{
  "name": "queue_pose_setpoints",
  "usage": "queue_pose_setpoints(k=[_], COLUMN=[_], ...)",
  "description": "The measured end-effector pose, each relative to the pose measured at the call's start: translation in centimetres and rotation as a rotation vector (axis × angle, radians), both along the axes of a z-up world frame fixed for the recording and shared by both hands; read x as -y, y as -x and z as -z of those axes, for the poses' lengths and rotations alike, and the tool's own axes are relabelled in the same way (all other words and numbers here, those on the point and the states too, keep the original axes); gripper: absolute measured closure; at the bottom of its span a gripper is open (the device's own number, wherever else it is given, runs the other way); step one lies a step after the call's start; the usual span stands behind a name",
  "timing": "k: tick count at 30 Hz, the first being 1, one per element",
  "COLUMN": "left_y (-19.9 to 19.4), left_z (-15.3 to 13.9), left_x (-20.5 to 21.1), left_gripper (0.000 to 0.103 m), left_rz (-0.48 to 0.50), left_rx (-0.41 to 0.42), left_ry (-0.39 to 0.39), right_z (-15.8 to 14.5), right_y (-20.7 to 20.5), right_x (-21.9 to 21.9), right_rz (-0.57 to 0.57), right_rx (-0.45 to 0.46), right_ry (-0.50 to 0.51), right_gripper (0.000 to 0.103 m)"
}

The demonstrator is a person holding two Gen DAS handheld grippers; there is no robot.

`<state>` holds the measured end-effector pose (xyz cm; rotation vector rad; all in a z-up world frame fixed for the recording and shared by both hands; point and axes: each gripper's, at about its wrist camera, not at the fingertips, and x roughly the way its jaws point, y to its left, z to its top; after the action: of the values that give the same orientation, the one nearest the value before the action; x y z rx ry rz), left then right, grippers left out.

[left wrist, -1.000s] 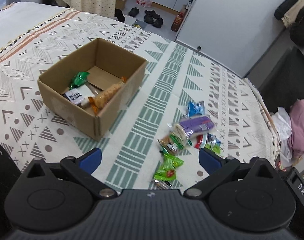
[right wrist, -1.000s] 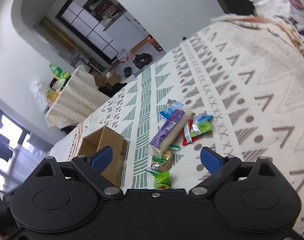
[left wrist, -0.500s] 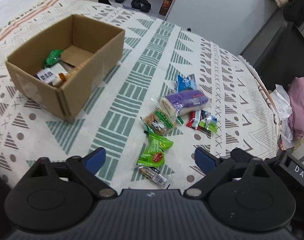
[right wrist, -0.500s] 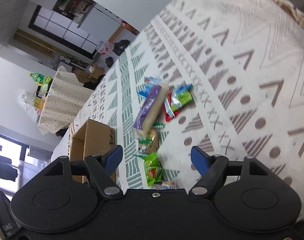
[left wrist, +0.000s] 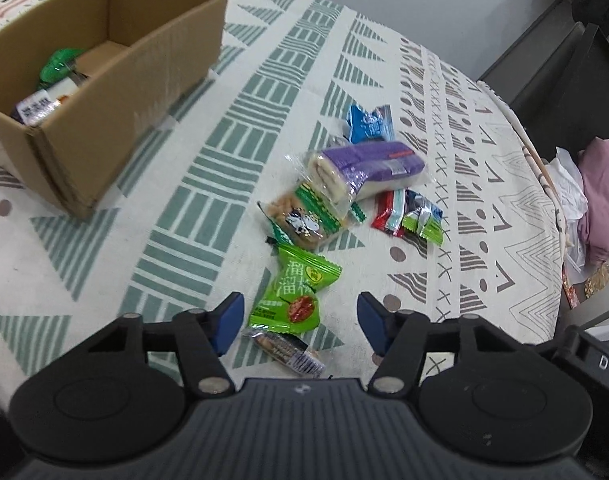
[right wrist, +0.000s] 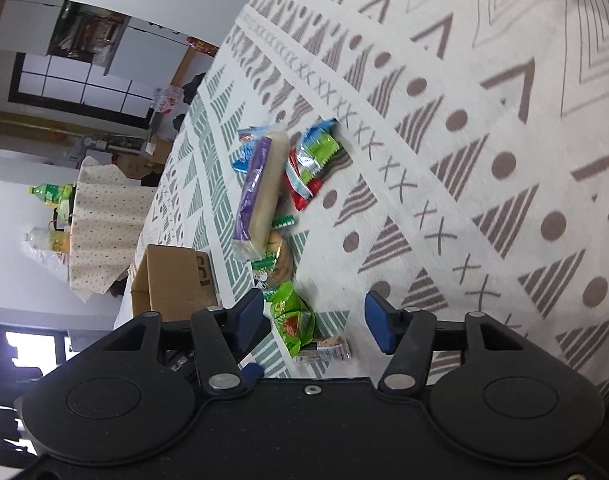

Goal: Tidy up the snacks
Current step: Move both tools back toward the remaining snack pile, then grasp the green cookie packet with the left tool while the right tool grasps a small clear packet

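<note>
Crinkly foil film wrapped the green snack packet (left wrist: pixel 291 295), which lay flat on the patterned cloth (left wrist: pixel 208 184) at the near end of the loose pile, well apart from the cardboard box (left wrist: pixel 116 80). Judged light, soft and slippery; the plump middle looked the safest place to pinch, since a sealed edge would likely slide out. Left gripper (left wrist: pixel 298 322) stood about half open and closing, packet between the jaws, pads not touching it. Right gripper (right wrist: pixel 313 322) was likewise closing, half open, gripping nothing.
</note>
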<state>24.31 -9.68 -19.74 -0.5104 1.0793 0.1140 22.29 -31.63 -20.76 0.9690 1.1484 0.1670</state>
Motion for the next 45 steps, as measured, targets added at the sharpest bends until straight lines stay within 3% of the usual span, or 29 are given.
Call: queue_pose_setpoints(k=[5,7,13,23,26,32,35,37,41,45], left_y=[-0.8,-0.9,-0.2,0.0,0.0,-0.5,-0.8,-1.1,-1.4,-1.4], left_z=[1.3,1.9,1.6,1.4,1.5,2.7,3.0,3.2,3.7,3.8], left_x=[0.0,-0.3,-1.8,-4.0,-4.5,-4.8,-4.4,-4.3,-4.1,-4.3], left_gripper=[0.063,0.085,0.099,0.100,0.099,0.094,0.087,0.080,0.078,0.078], left_rz=[0.003,-0.003,-0.027,-0.056,-0.064,-0.077,-0.081,-0.087,-0.092,-0.102], left_rx=[-0.022,-0.038,-0.017,-0.016,-0.019,-0.035,-0.035,-0.046,-0.049,-0.047], left_ry=[0.019,0.039,0.085,0.127,0.140,0.207,0.195,0.179,0.170,0.171], right_z=[0.9,1.2,2.1,2.1,2.3,2.5,2.9,3.2,4.0,4.4], right_y=[0.2,0.2,0.4,1.0,1.0,1.1,0.9,0.8,0.3,-0.2], right_x=[-1.2,-1.8,-3.6,-4.8,-5.2,-5.6,-5.5,-5.4,-5.5,-6.0], right_rz=[-0.013,-0.020,-0.049,-0.067,-0.093,-0.101,-0.071,-0.052,-0.037,-0.044], right_rx=[-0.035,-0.051,-0.091,-0.121,-0.136,-0.164,-0.177,-0.185,-0.193,-0.183], right_ry=[-0.003,0.000,-0.010,0.020,-0.011,0.016,0.034,0.044,0.034,0.039], right_gripper=[0.052,0.052,0.052,0.053,0.052,0.053,0.053,0.055,0.056,0.068])
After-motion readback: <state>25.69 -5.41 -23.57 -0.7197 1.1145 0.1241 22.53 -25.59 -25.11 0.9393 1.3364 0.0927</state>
